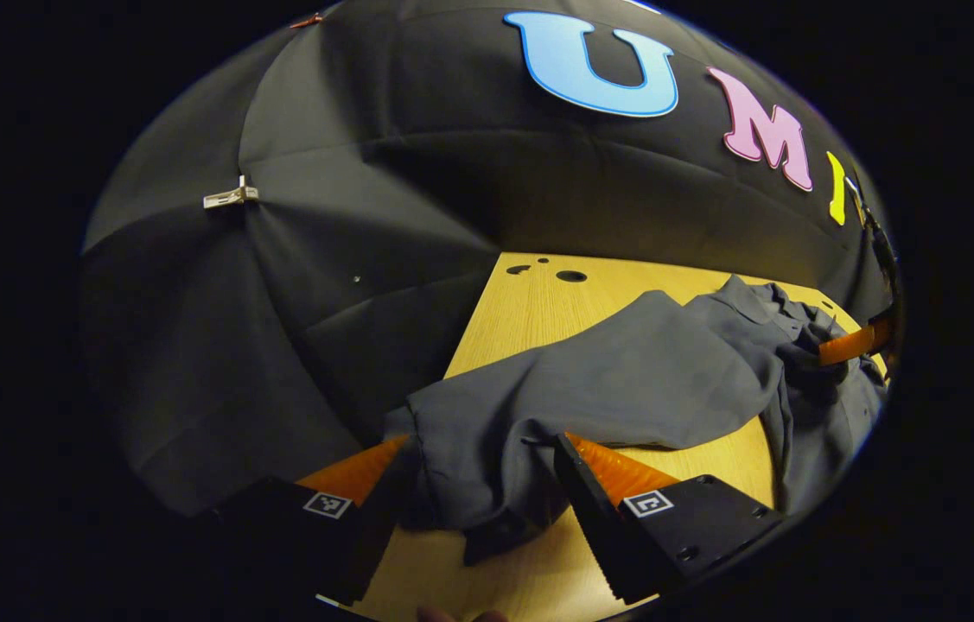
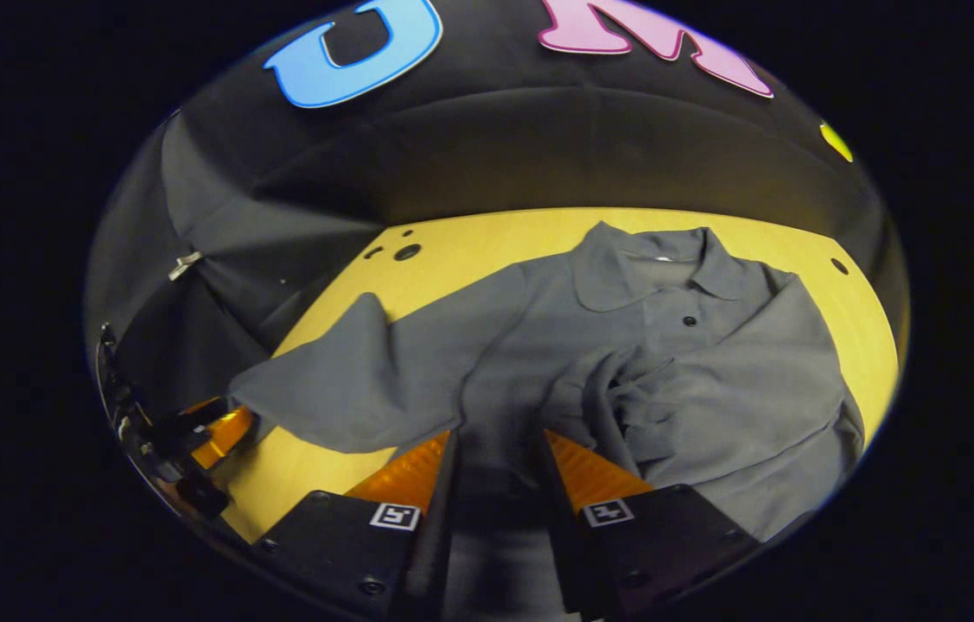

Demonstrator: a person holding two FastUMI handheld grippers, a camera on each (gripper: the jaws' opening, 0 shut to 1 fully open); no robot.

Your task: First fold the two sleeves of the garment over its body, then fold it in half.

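Garment [image 2: 590, 345] on table [image 2: 469, 242]

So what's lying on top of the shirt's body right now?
One sleeve lies bunched across the shirt front, below the collar. The fabric beneath it is hidden.

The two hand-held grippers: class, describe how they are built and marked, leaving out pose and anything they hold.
Each hand-held gripper, left and right, has two wedge-shaped fingers tapering forward from blocky black mounts. Each mount carries a small square black-and-white marker tag and visible screw heads. The inner edge of one left finger mount is serrated like saw teeth. No cables or sleeves are visible.
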